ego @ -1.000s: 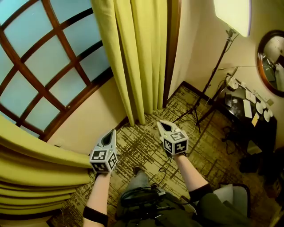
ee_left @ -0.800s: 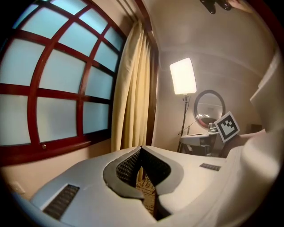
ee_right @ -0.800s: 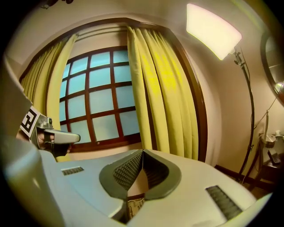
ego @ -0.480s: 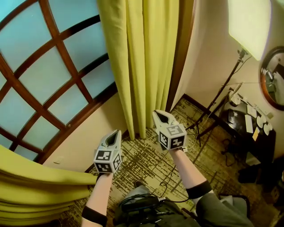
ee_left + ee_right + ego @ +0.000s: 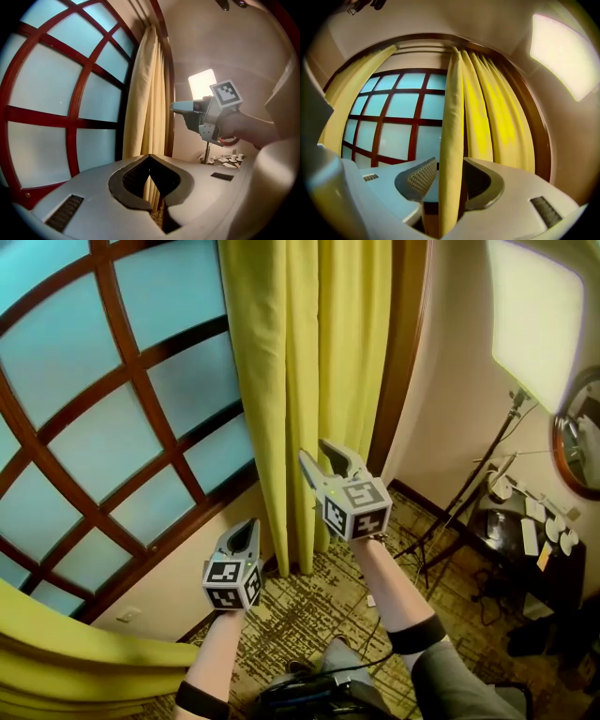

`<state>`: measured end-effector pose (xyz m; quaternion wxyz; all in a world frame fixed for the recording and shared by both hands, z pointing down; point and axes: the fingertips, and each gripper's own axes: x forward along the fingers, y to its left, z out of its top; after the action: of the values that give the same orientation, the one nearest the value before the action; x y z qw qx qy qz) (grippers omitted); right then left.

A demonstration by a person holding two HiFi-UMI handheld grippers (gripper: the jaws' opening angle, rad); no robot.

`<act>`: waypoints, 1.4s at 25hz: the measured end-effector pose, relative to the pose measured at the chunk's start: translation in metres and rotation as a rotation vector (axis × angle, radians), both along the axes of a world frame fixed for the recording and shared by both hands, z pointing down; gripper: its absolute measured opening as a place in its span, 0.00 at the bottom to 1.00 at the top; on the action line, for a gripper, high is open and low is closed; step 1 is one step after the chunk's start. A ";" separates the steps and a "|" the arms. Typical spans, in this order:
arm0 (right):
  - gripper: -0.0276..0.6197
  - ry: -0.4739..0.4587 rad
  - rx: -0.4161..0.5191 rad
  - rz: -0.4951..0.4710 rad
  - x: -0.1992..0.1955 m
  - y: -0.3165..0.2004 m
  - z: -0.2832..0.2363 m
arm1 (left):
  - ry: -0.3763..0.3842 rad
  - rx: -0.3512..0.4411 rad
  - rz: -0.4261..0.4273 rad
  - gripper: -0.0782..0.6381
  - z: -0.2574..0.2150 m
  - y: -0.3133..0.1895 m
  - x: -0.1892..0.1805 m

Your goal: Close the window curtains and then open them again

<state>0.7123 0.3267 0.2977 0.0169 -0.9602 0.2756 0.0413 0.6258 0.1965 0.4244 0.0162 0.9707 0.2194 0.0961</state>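
We hold our left tongs [image 5: 247,529] clenched and empty at 7 o'clock; beyond, near 12, our right tongs [image 5: 316,451] have just been spreading, released, around 1 fold of the yellow curtain [image 5: 300,371], gathered at the window's [image 5: 112,390] 3 o'clock side

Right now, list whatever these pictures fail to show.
- Right gripper view: the right gripper has just been opening its jaws, with the curtain fold between them. The fold itself hides whether they touch it.
- Head view: the left curtain is cut off by the left and bottom edges.
- Head view: the white items on the table are too small to name.
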 end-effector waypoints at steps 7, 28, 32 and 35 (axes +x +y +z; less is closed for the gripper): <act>0.60 0.144 0.033 -0.067 0.061 -0.022 -0.092 | 0.092 0.042 -0.058 0.16 -0.046 0.017 0.063; 0.84 0.334 0.001 -0.144 0.158 -0.042 -0.275 | 0.302 0.118 -0.157 0.76 -0.205 0.036 0.224; 0.84 0.357 -0.036 -0.154 0.163 -0.050 -0.288 | 0.324 0.090 -0.126 0.78 -0.230 0.054 0.235; 0.82 0.364 -0.036 -0.170 0.166 -0.053 -0.292 | 0.314 0.092 -0.110 0.78 -0.232 0.064 0.241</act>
<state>0.8785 0.2736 0.0058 -0.0472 -0.9103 0.3548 0.2078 0.8664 0.2609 0.1920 -0.0573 0.9841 0.1611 -0.0477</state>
